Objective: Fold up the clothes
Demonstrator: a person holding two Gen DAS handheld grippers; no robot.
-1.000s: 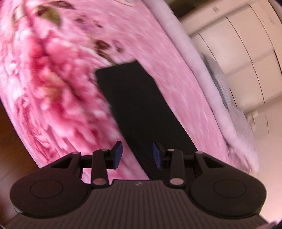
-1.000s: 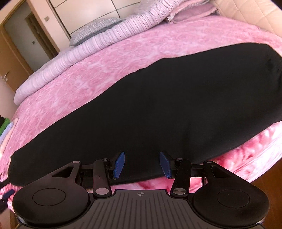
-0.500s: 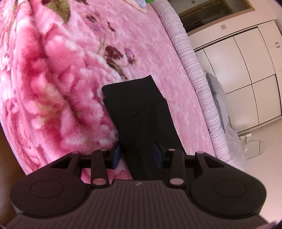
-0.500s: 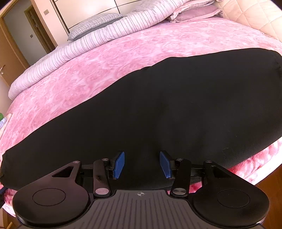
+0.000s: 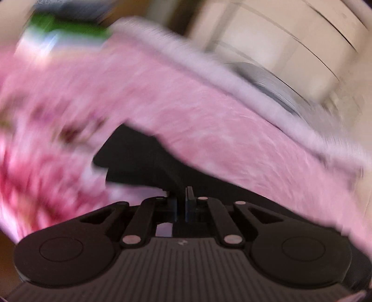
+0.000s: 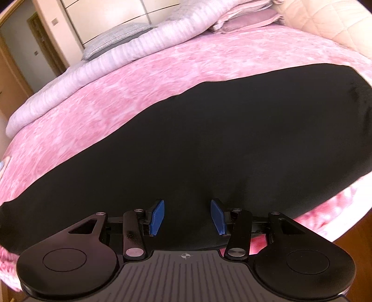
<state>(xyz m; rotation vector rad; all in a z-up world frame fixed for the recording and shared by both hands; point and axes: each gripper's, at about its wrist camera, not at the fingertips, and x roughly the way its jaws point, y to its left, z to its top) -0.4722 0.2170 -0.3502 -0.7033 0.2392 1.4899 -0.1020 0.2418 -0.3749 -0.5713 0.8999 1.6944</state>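
Pink fills almost everything: a plush pink bedspread (image 6: 162,76) covers the bed, with a rolled striped duvet (image 6: 97,69) running along its far edge, a grey pillow (image 6: 111,39) behind that, and pale wardrobe doors (image 6: 109,14) on the back wall. A quilted cream headboard (image 6: 325,21) sits off at the upper right, and there's a wooden door (image 6: 14,76) at the far left.

Across the spread lies the black garment (image 6: 209,144), one long dark stretch from the left edge of the bed to the right, flat on the pink and close to the near edge. My right gripper (image 6: 187,217) is right over its near side, blue pads (image 6: 158,217) standing wide apart with black cloth showing between them, nothing pinched.

Over on the left wrist view, it's a heavy blur, everything smeared. I can make out the bedspread (image 5: 209,111) sweeping across, the pale duvet (image 5: 209,67) along its edge, and a green and white smudge (image 5: 58,32) at the top left that I can't identify. My left gripper (image 5: 181,204) has its fingers drawn together, only a thin slit between the pads, and a peak of the garment (image 5: 144,158) runs straight down into them. The cloth is clamped there, pulled up into a ridge off the bed.
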